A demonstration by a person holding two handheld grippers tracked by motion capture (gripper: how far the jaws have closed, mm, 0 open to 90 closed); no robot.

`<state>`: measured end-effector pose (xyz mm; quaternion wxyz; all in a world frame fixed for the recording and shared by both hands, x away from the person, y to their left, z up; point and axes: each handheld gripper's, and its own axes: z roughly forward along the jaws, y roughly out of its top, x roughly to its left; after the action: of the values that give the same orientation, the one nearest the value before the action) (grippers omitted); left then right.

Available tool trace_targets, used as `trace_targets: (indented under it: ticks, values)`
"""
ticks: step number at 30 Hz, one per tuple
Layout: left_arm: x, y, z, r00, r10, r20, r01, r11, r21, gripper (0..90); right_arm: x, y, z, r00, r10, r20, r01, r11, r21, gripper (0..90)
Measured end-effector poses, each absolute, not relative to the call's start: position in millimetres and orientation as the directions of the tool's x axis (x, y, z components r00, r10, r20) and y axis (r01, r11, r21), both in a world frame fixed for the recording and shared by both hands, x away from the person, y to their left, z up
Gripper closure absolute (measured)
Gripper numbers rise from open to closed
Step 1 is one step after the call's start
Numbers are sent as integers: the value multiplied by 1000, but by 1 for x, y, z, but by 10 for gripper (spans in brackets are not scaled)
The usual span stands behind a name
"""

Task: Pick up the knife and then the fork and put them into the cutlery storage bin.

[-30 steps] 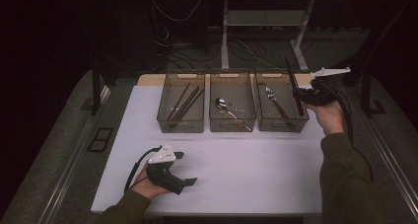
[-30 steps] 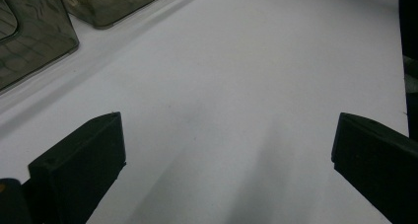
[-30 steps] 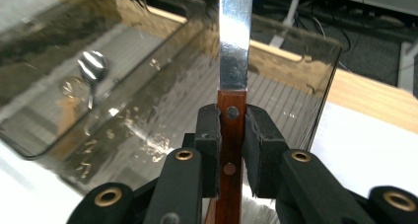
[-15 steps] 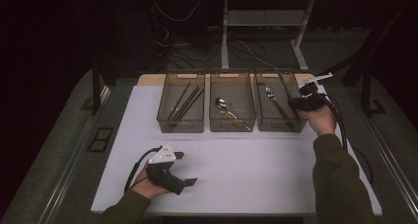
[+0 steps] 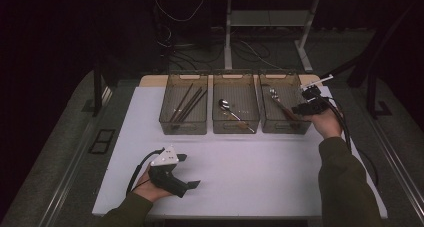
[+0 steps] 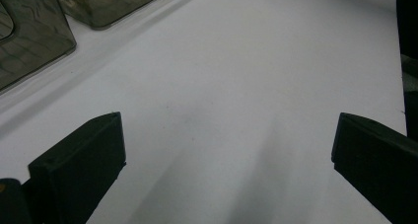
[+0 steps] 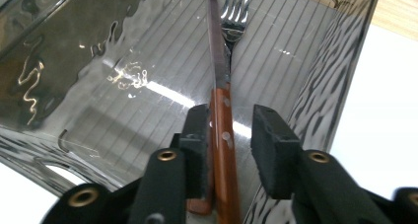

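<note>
The right gripper (image 7: 226,135) has just been opening its jaws; the wood-handled knife (image 7: 223,150) lies between them, the right pad clearly apart from it, inside the right bin (image 5: 285,127) beside a fork (image 7: 235,17). At lower left of the high view, the left gripper (image 5: 187,172) rests wide open on the white table (image 5: 250,177).

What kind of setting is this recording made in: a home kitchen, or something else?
Probably a lab or recording workspace, not a kitchen. A plain white table stands in a dark room with loose cables on the floor behind it. Cutlery is sorted into three clear bins, and the person works with handheld grippers.
</note>
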<state>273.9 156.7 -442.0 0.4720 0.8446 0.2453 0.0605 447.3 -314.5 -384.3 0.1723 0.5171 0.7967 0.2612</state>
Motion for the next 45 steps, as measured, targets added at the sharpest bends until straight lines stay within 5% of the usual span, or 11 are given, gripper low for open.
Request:
trace_targets:
  ticks: [11,22,45]
  values:
    - [274,157,-442,871,473,-131,358,-431,828,0,441,-322,-373,-425,902,75,691,269,670,367]
    - [274,157,-442,869,476,-134,362,-428,828,0,421,-323,-365,-482,865,140,620,224,752,197]
    - [275,155,-443,872,474,-125,359,-443,821,0,363,-321,-373,-551,824,130,506,206,837,140]
